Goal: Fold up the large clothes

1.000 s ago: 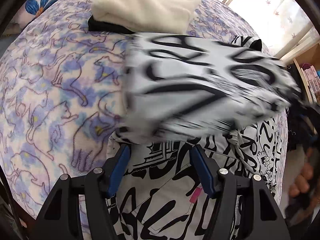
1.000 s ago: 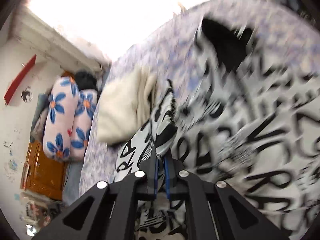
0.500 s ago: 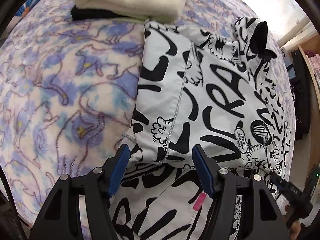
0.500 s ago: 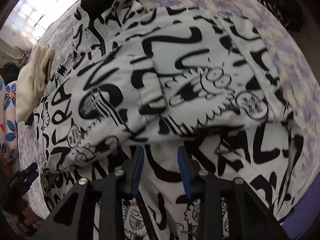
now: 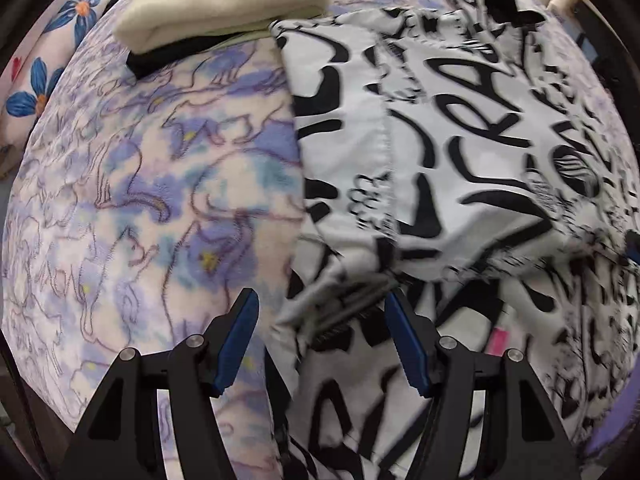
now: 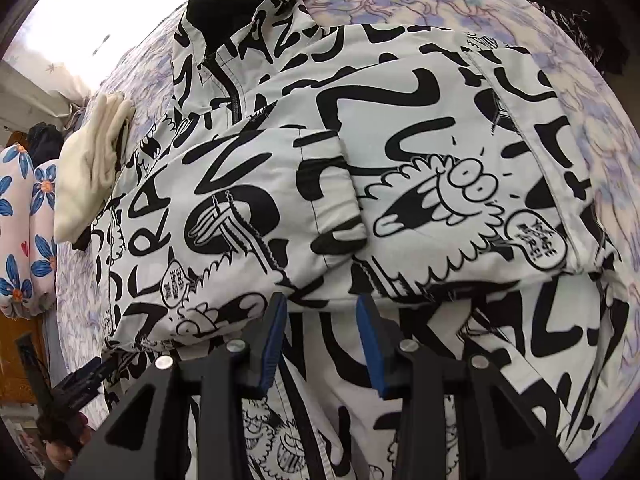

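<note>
Covering nearly everything in both views, a bedspread (image 5: 160,200) printed with purple and blue cat outlines lies across the bed. On it lies the jacket (image 6: 400,168), white with bold black graffiti lettering and cartoon figures, a black-lined hood at its far end and a dark zipper below the collar. Its 2 sleeves are folded in across the front, their cuffs meeting near the middle, and the lower hem runs toward the cameras. In the left wrist view the jacket (image 5: 460,140) fills the right half of the picture, and a small pink tag shows on its lower part.

Beyond the jacket's left edge a folded cream blanket (image 5: 224,0) sits on top of something black. A pillow (image 6: 24,232) with blue flowers lies farther off at the head of the bed.

The left gripper (image 5: 322,344) points down over the jacket's left edge, its blue-padded jaws standing wide apart with a blurred fold of fabric between them; the pads do not press on it. The right gripper (image 6: 320,340) hangs over the jacket's lower middle just below the folded sleeves; its jaws have just been opening and now stand moderately apart, with cloth beneath the gap but nothing clamped.
</note>
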`<state>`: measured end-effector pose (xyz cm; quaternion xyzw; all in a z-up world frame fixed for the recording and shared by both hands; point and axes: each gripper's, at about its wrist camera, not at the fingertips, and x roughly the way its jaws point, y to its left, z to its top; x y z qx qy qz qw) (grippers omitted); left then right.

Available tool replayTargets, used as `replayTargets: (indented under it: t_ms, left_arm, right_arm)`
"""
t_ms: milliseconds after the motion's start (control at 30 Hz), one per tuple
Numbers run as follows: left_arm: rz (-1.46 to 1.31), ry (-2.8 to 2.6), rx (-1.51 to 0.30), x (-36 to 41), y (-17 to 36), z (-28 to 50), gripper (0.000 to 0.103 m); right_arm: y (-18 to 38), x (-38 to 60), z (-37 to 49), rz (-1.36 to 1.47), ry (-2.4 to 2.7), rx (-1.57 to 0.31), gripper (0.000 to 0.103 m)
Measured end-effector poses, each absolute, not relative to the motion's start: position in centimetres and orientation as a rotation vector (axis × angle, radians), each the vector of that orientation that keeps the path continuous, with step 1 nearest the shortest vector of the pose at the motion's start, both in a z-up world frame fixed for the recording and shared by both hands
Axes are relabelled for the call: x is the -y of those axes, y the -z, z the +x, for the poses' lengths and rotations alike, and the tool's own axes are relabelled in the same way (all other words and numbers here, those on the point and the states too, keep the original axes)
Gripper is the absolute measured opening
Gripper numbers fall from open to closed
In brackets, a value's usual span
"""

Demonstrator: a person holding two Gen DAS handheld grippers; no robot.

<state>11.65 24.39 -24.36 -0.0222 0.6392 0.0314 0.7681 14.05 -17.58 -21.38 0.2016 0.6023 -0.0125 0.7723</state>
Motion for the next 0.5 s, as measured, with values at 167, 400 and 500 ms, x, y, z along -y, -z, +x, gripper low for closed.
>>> replayTargets:
  t_ms: [167, 400, 500]
  left_arm:
    - [-0.199, -0.155, -1.436, -26.8, 26.7, 13.1, 0.057]
    - [-0.457, -0.255, -1.419, -30.7, 27.7, 11.5, 0.056]
    - [-0.351, -0.206, -1.441, -30.3, 27.0, 11.5, 0.056]
  right_arm:
    - [21.0, 17.5, 15.3, 0.429, 0.034, -1.27, 0.036]
    - [21.6, 16.8, 17.3, 0.396, 0.011, -1.253, 0.036]
    - [22.5, 16.5, 17.7, 0.391, -0.002, -1.291, 0.036]
